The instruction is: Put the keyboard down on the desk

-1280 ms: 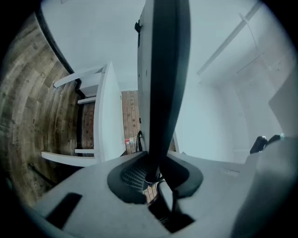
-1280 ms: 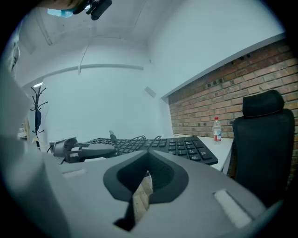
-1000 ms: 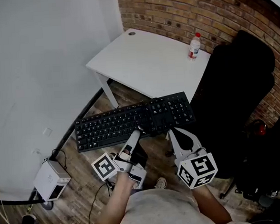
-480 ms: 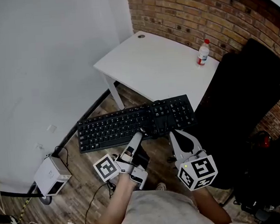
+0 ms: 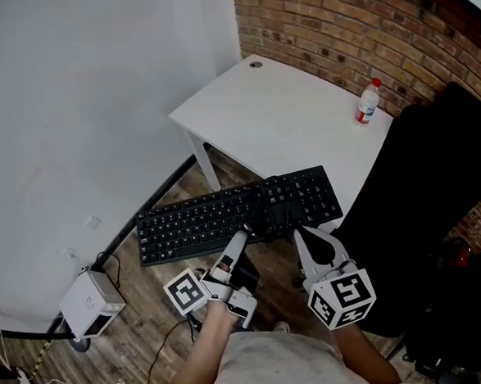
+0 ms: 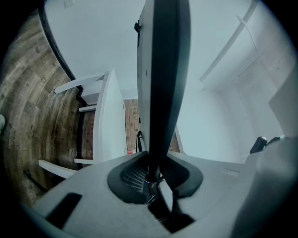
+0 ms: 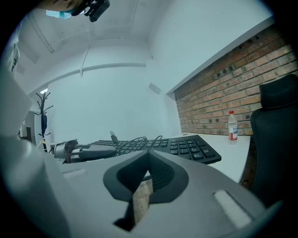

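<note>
Holding keyboard [image 5: 226, 217] short of desk [image 5: 285, 118], pinched in left gripper [image 5: 242, 234]; right gripper [image 5: 299, 232] pressed together. Called next for lowering flat onto desk.

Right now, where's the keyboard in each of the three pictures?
Head view: keyboard lies across the centre, right end over the desk edge.
Left gripper view: seen edge-on, a dark bar from top centre down into the jaws.
Right gripper view: centre, just beyond the jaws.
Shared landmark: the bottle, in head and right gripper views only.
</note>
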Demonstrator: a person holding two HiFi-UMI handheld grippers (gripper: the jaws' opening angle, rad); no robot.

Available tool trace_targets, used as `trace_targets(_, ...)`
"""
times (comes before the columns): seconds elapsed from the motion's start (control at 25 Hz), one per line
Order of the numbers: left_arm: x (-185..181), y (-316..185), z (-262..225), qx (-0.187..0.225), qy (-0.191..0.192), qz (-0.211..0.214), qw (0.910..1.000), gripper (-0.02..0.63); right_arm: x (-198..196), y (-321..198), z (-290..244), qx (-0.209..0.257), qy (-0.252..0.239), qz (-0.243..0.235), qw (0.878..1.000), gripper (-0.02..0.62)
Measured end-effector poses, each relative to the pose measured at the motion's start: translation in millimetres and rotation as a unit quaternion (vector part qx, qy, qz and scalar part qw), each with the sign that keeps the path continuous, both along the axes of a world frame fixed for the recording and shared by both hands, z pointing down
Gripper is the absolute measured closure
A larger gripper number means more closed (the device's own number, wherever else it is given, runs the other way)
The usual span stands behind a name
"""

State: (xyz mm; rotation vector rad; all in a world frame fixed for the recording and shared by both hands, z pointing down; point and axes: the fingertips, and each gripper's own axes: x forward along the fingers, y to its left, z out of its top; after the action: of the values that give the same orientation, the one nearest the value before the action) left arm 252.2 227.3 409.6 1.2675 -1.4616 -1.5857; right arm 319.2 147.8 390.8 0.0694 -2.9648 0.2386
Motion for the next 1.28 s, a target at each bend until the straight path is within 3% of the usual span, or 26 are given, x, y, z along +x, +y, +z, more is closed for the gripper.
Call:
trace_targets(0.64, -149.3, 12.3, 6.3, 0.005, 0.010, 0.032, 0.9994, 0.529, -145.8, 17.2, 1.6, 0.011, 0.023, 0.026, 0.999, 0.586)
trace_targets(1.28, -251.5, 13.7, 3.5, 0.014, 0.017, 0.071, 0.9972, 0.528, -249.6, 27.6, -4.3, 0.020, 0.025, 0.059, 0.998, 0.586)
